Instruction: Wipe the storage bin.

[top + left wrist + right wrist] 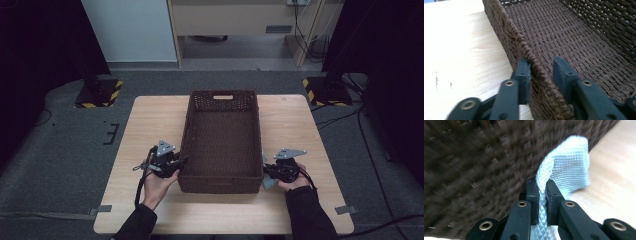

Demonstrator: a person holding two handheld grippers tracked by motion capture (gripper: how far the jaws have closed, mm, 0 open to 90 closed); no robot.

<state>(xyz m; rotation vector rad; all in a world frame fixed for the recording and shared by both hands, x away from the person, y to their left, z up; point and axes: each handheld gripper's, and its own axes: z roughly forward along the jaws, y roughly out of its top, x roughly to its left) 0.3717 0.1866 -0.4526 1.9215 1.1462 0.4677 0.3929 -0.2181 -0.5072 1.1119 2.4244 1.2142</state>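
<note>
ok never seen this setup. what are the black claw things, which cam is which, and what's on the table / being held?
No robot arm here: a person holds a hand-held two-jaw gripper in each hand. The high view looks down on a wooden table from the person's side; the forearms come in from the bottom.

The other two pictures come from cameras riding on the grippers, looking along their black jaws.

On the table stands a dark brown woven basket, nothing visible inside it.

The left gripper straddles the basket's left rim, one jaw outside and one inside. The outer jaw touches the weave; the inner one stands clear, so it is not clamped.

The right gripper is shut on a pale woven cloth, held right beside the basket's outer wall near its right front corner.
</note>
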